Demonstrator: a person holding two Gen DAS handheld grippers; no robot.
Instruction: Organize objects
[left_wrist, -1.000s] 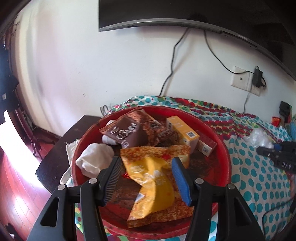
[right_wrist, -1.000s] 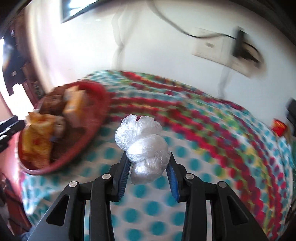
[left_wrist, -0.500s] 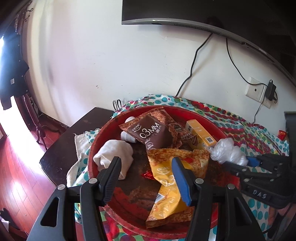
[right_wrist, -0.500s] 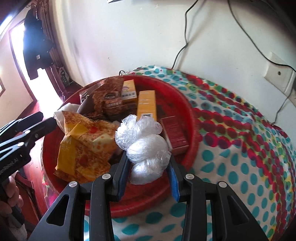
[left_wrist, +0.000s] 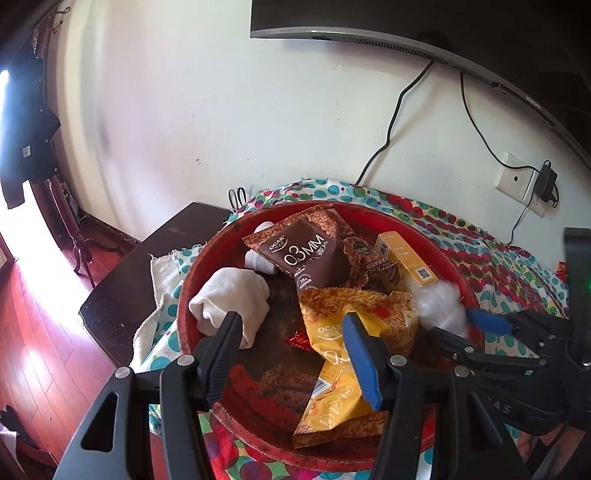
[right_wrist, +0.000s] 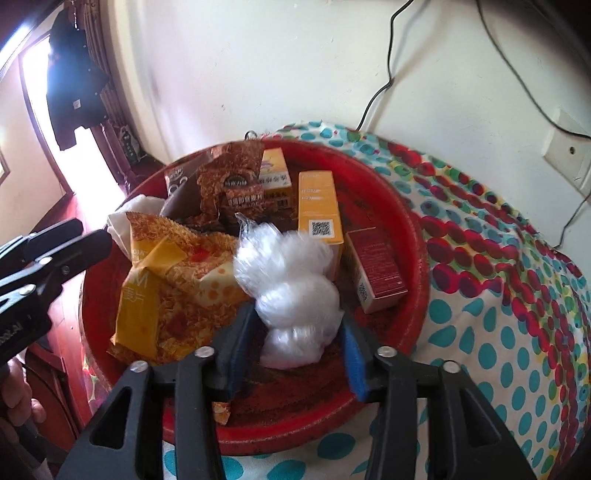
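A red basin (left_wrist: 192, 280) (right_wrist: 421, 258) on a dotted cloth holds a yellow snack packet (left_wrist: 340, 391) (right_wrist: 166, 288), a brown packet (left_wrist: 310, 254), a rolled white cloth (left_wrist: 232, 299), a yellow box (right_wrist: 319, 210) and a red box (right_wrist: 376, 273). A clear crumpled plastic bag (right_wrist: 295, 280) (left_wrist: 439, 302), blurred, lies in the basin's near right part. My right gripper (right_wrist: 295, 317) (left_wrist: 461, 326) straddles it with jaws opening, pads off the bag. The left gripper (left_wrist: 291, 319) (right_wrist: 74, 236) hovers open over the basin's left side, with nothing in it.
The dotted tablecloth (right_wrist: 517, 332) stretches right of the basin. A dark side table (left_wrist: 140, 273) stands left, with red wooden floor below. A wall socket with charger (left_wrist: 517, 181) and cables hang behind, under a screen (left_wrist: 406, 29). A hand (right_wrist: 14, 391) holds the left gripper.
My right gripper carried the plastic bag left from over the cloth to over the basin, then its jaws spread and the bag dropped lower. The left gripper stayed nearly still.
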